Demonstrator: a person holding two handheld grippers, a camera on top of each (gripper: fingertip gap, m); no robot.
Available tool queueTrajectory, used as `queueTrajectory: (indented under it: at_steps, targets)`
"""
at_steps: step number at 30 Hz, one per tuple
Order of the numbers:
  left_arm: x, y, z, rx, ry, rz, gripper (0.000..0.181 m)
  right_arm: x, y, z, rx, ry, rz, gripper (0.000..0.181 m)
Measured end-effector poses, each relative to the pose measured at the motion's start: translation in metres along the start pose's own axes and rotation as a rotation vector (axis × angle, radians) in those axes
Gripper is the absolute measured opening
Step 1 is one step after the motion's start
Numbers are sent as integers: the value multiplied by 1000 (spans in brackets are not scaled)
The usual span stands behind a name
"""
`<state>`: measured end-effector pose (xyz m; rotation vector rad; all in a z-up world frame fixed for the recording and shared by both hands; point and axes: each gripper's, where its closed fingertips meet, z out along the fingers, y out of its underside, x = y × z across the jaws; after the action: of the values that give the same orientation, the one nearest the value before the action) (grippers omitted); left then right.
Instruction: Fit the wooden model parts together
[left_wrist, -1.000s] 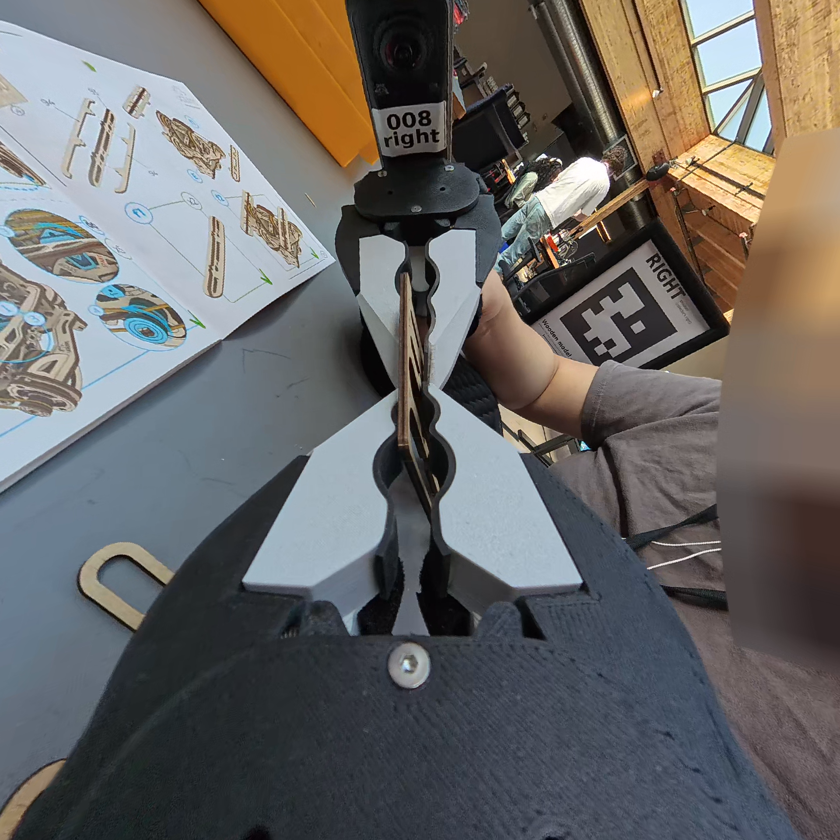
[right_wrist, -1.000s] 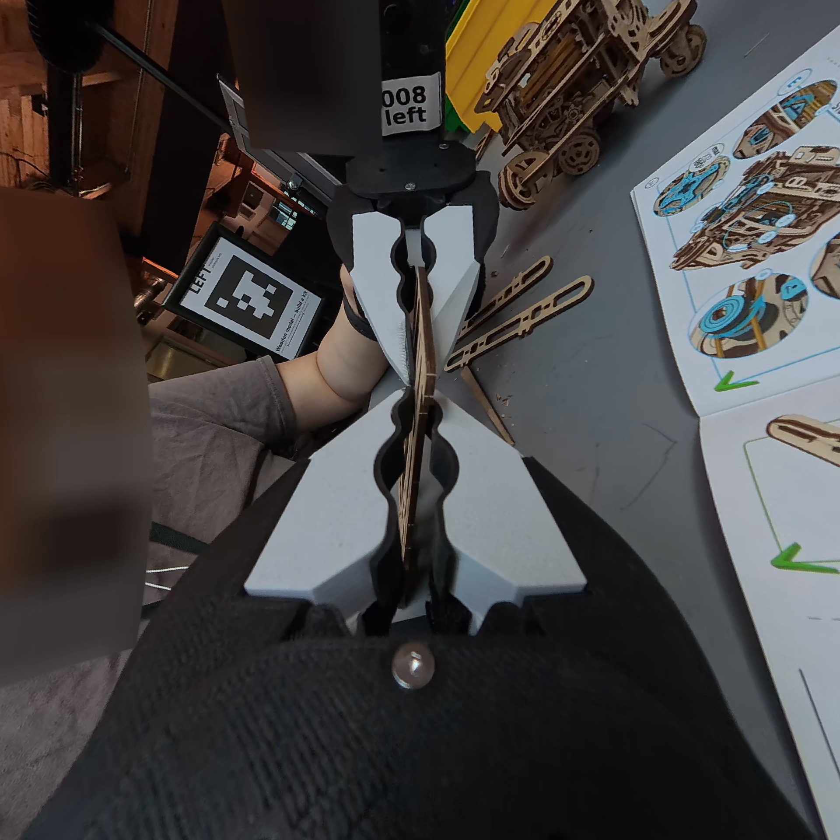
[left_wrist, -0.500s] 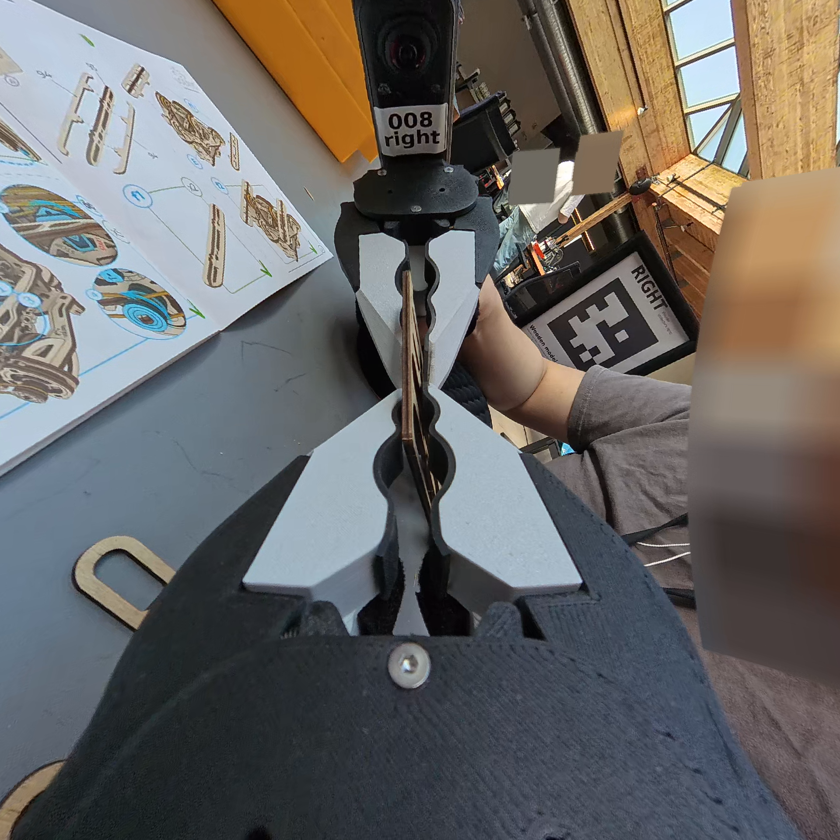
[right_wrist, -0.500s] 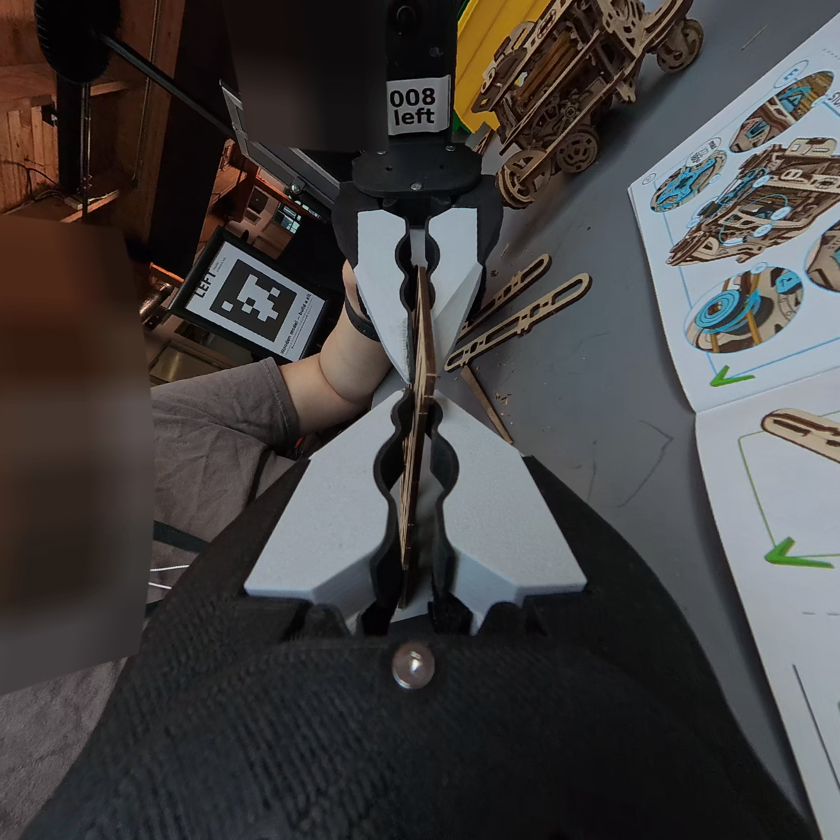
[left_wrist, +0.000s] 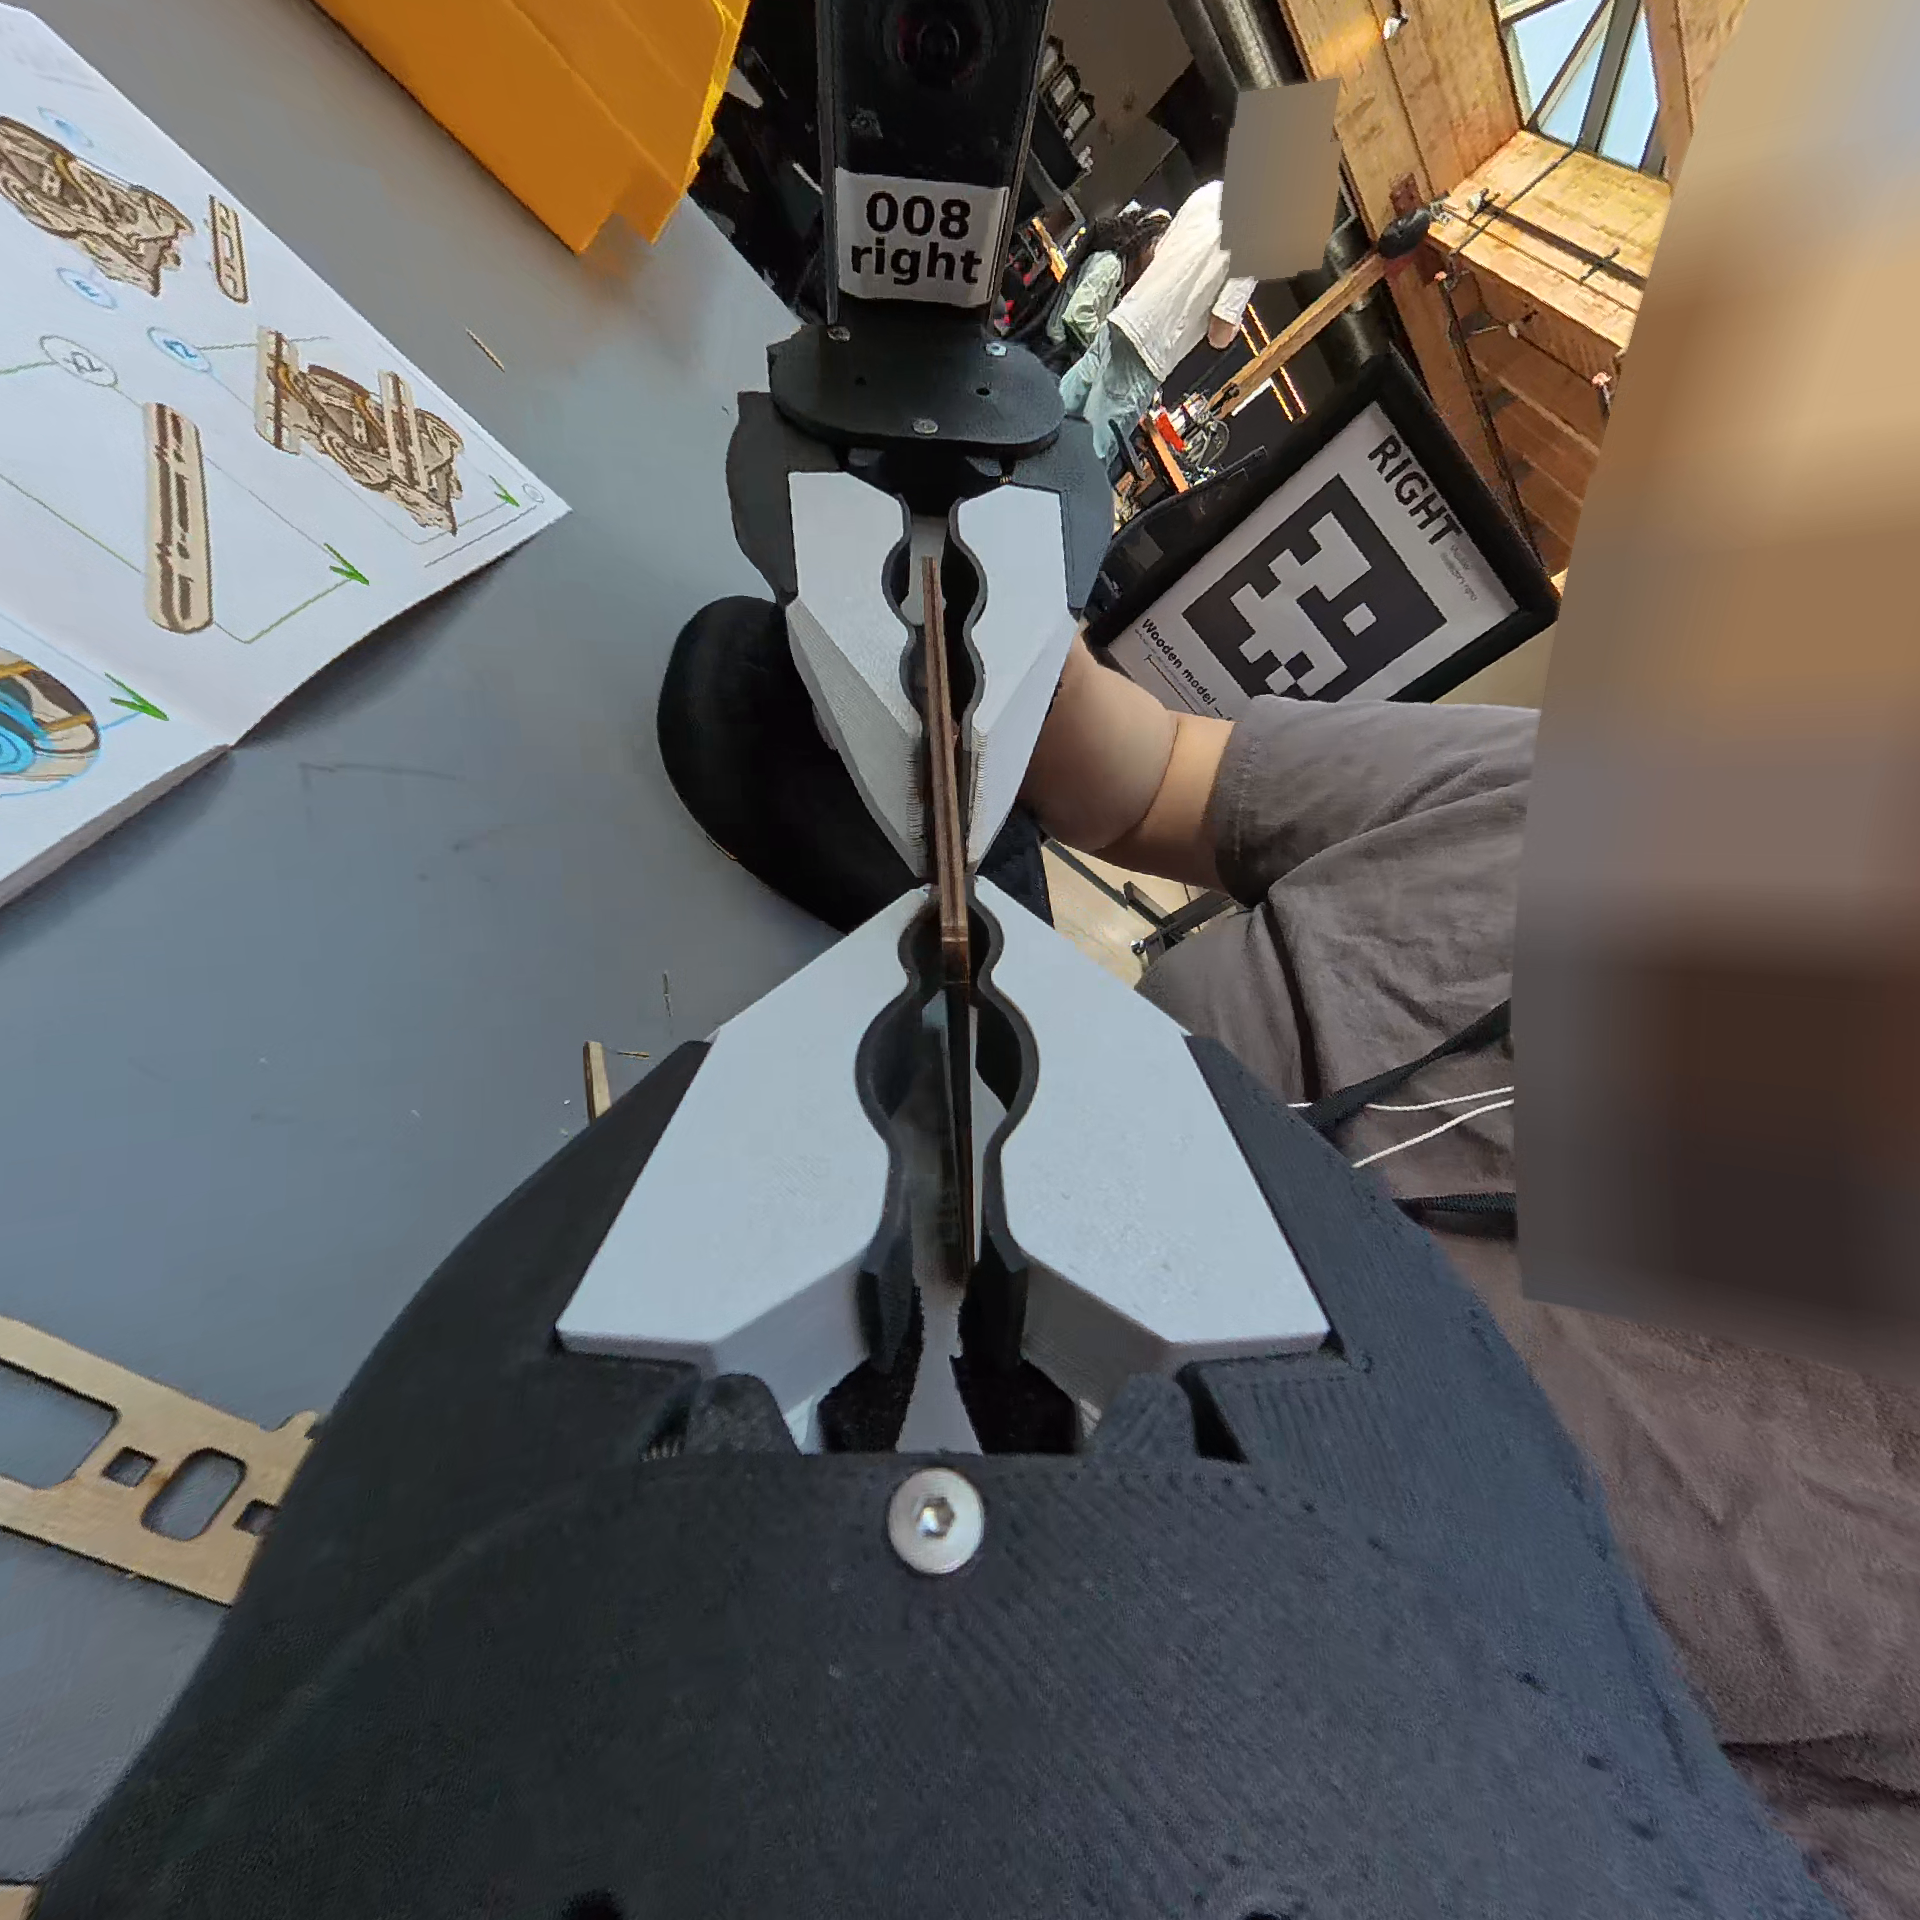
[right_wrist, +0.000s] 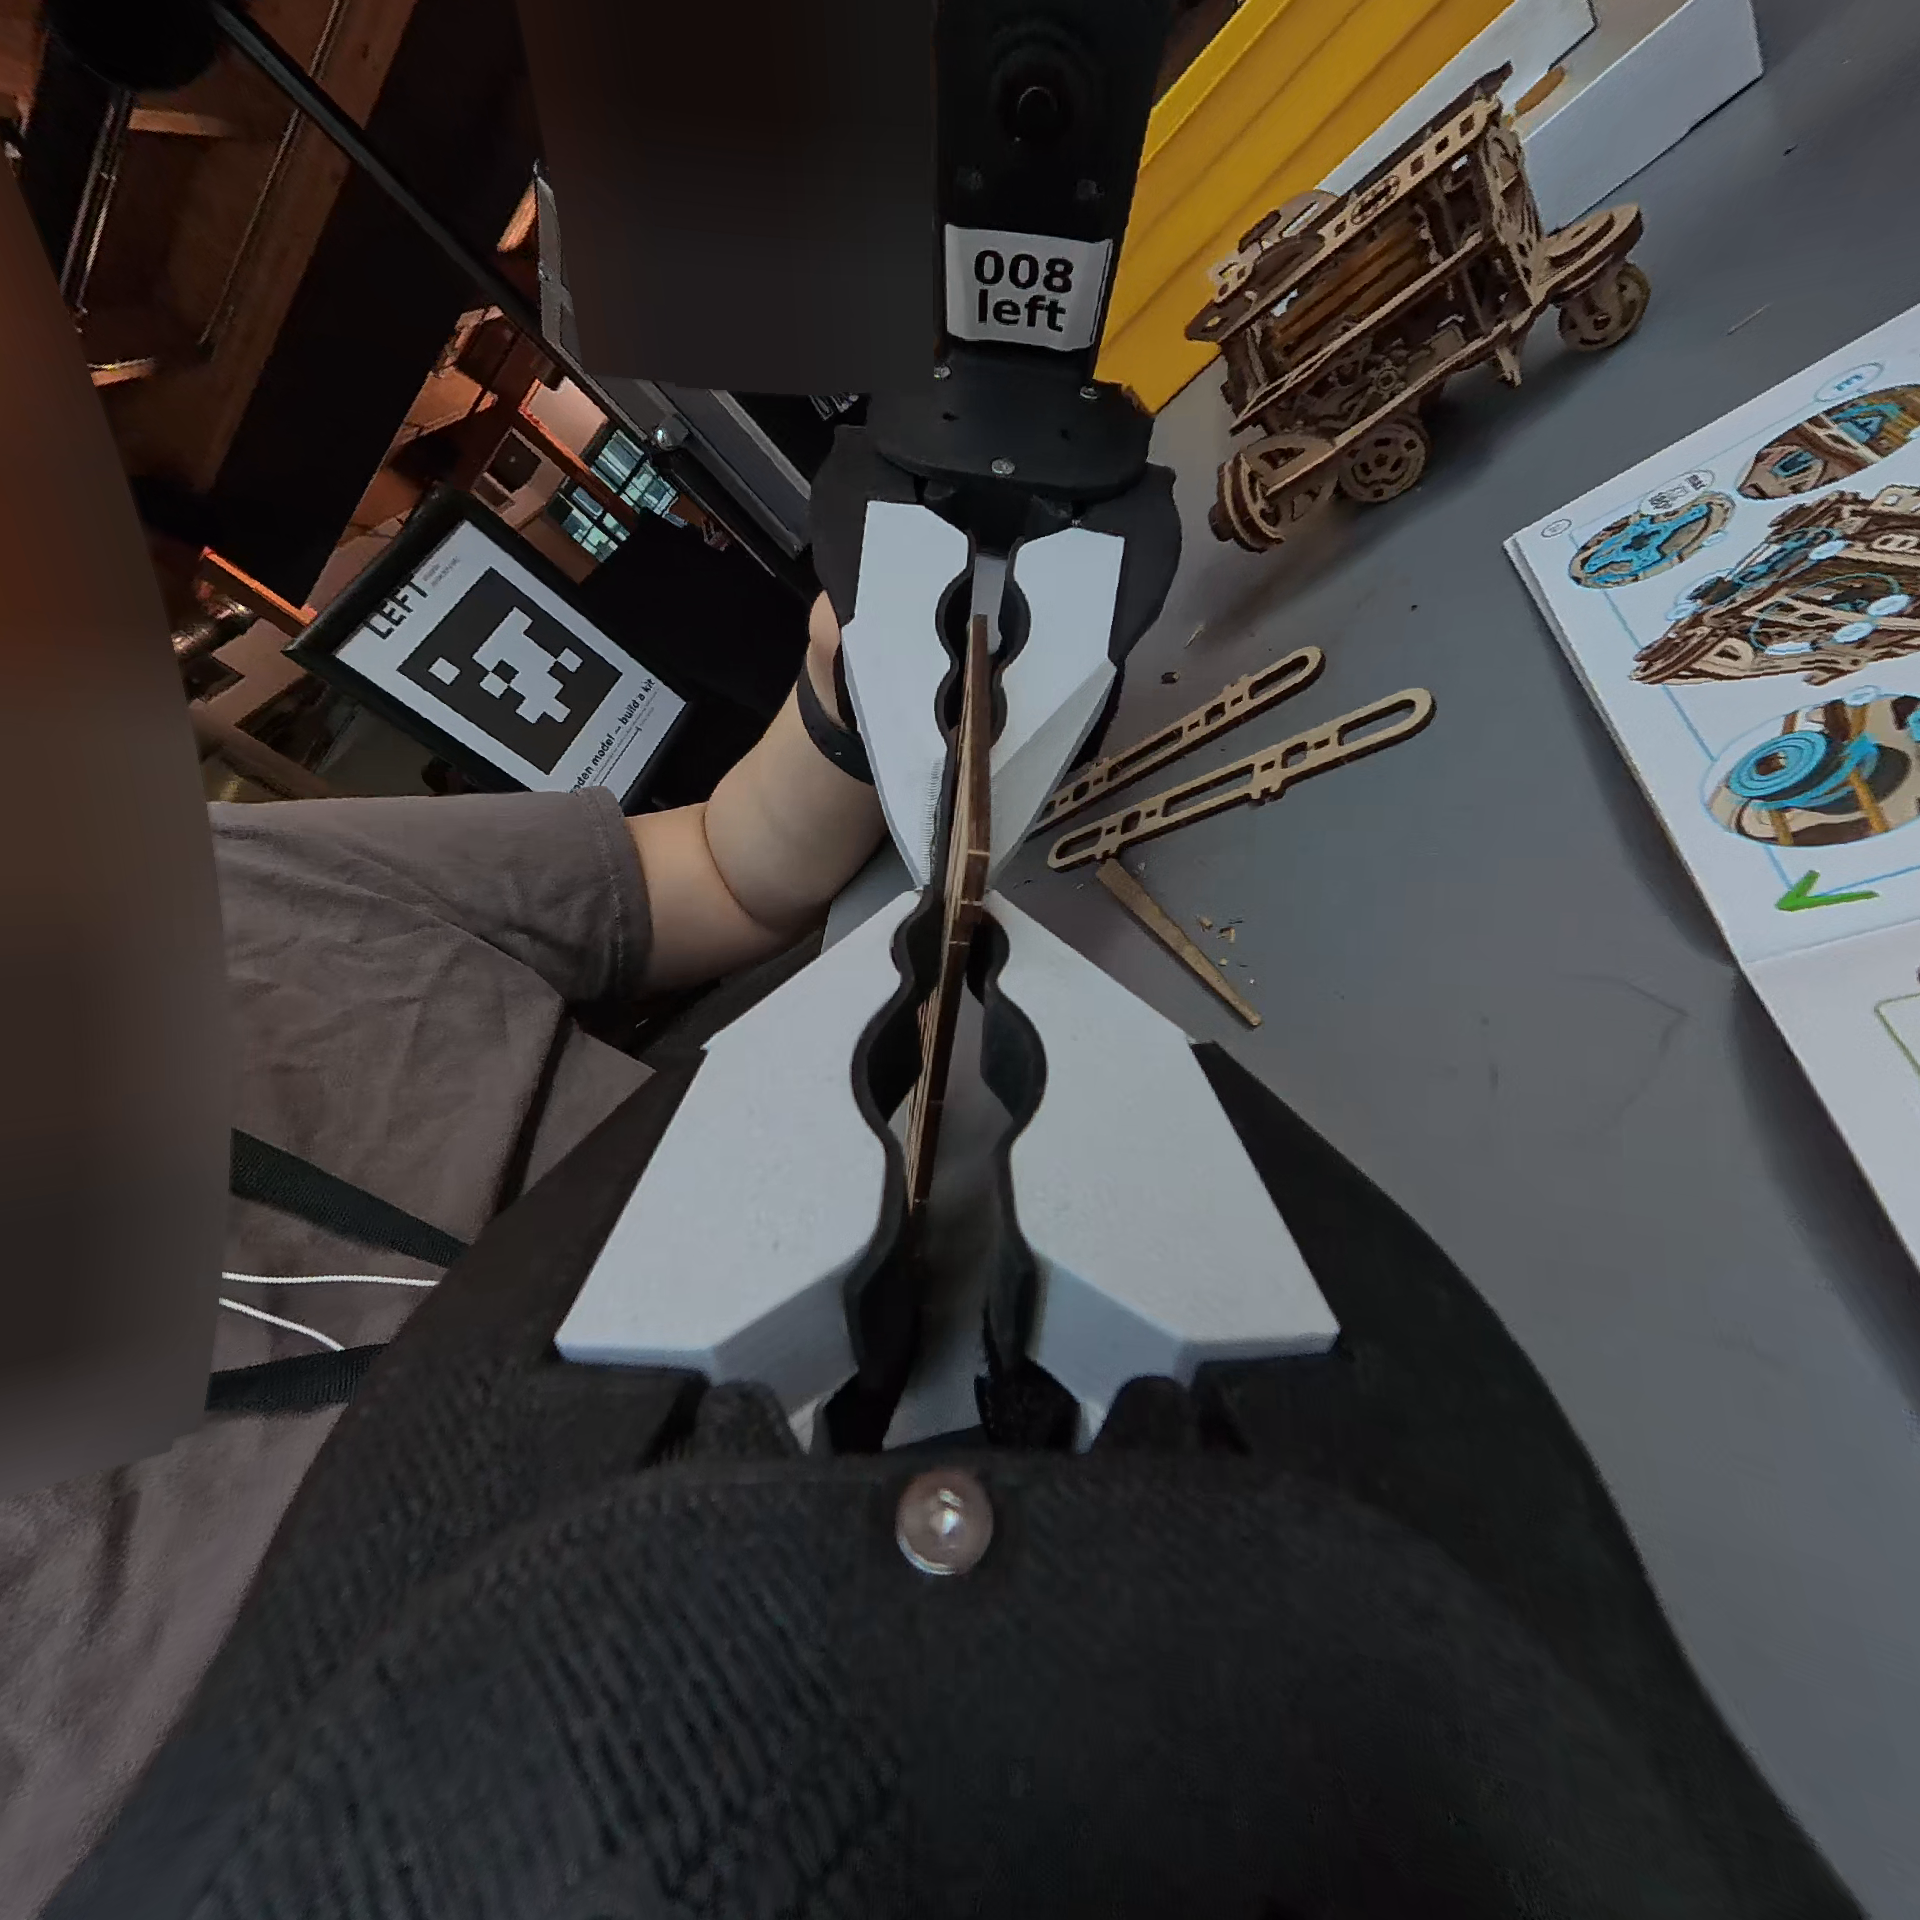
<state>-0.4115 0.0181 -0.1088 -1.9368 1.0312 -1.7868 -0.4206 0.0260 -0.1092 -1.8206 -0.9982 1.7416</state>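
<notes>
A thin wooden strip (left_wrist: 943, 727) is seen edge-on, held in the air between the two grippers, which face each other tip to tip. My left gripper (left_wrist: 948, 920) is shut on its near end. The right gripper (left_wrist: 943, 862) is shut on its far end. In the right wrist view the same strip (right_wrist: 961, 831) runs from my right gripper (right_wrist: 951, 916) into the left gripper (right_wrist: 961, 862). I cannot tell whether the strip is one piece or two pieces pressed together.
On the grey table (left_wrist: 364, 935) lie an open instruction booklet (left_wrist: 260, 468), a yellow box (left_wrist: 582, 104) and a flat slotted wooden part (left_wrist: 135, 1455). The right wrist view shows a built wooden vehicle (right_wrist: 1392, 343), two slotted strips (right_wrist: 1236, 779) and a wooden sliver (right_wrist: 1174, 935). Less than 4 cm separates the two grippers' tips. Left tips and right tips are each some 25 cm from the built wooden vehicle (right_wrist: 1392, 343).
Both grippers stay shut on the strip and have shifted together over the table. The strip now shows edge-on in the left wrist view. A different flat part shows at lower left.
</notes>
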Motion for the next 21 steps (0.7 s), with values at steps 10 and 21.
queueTrajectory:
  at_steps: [10,21]
  targets:
    - [10,4,-1,-10,20,76,0,-11,1,5,80,18,-111,1]
    - [22,11,4,-48,29,202,0,-24,5,6,84,41,-246,2]
